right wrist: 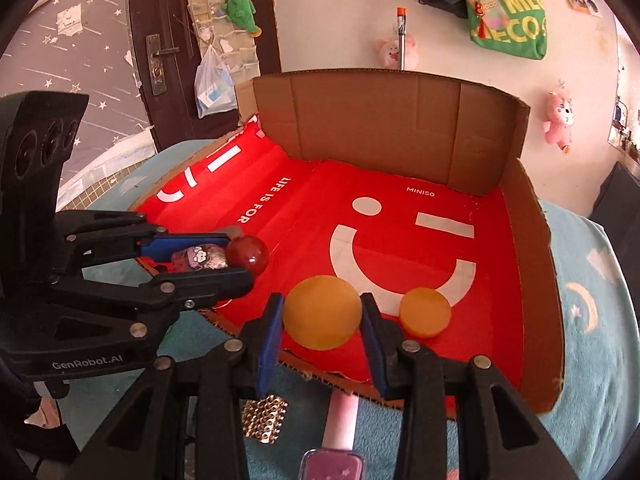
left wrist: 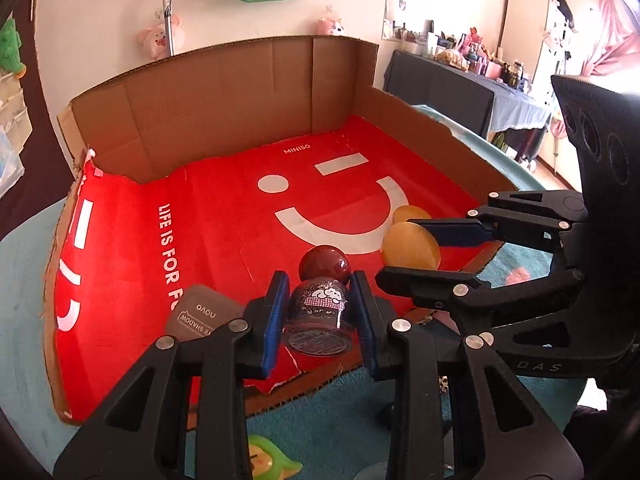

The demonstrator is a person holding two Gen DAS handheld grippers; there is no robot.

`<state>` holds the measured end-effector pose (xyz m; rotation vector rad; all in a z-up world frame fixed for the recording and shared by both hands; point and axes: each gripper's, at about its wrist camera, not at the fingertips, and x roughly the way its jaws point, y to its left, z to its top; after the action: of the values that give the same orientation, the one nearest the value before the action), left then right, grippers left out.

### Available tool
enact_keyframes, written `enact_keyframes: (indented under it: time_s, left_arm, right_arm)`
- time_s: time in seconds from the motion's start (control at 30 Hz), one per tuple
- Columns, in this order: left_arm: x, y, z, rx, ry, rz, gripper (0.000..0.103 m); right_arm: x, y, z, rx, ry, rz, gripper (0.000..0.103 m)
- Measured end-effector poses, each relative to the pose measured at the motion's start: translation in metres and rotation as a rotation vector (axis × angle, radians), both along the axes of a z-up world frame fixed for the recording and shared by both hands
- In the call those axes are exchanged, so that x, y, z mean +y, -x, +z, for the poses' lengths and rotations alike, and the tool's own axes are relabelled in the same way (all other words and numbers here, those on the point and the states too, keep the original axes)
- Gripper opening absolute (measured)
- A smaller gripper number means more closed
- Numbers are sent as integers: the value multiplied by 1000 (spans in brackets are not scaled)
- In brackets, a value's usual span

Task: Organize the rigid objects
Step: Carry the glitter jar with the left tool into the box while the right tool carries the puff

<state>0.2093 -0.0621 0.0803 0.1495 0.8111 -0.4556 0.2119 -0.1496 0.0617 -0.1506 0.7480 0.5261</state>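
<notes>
A small bottle with a dark red ball cap and a cartoon label lies between the blue pads of my left gripper, which is shut on it above the near edge of the red cardboard tray. From the right wrist the same bottle shows in the left gripper. My right gripper is shut on a flat yellow disc, held over the tray's front edge; the left wrist view shows that disc too. A second, smaller yellow disc lies on the tray floor just right of it.
A grey "NOVO" eyeshadow case lies on the tray near its front. On the teal blanket in front of the tray are a pink bottle, a gold mesh piece and a green toy. Brown cardboard walls close the tray's back and right.
</notes>
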Motion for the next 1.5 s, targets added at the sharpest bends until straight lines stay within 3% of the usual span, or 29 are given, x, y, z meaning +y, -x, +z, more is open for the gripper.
enact_keyframes:
  time_s: [0.2, 0.53, 1.2, 1.5]
  left_arm:
    - [-5, -20, -17, 42, -42, -4, 29]
    - [-4, -35, -29, 113, -40, -30, 29]
    - [-4, -38, -32, 117, -52, -24, 29]
    - [-2, -37, -30, 109, -44, -20, 29]
  right_arm:
    - [6, -24, -13, 63, 55, 54, 40]
    - [8, -45, -26, 165, 79, 131, 40]
    - [13, -49, -27, 175, 107, 143, 41]
    - [11, -51, -27, 178, 104, 138, 48]
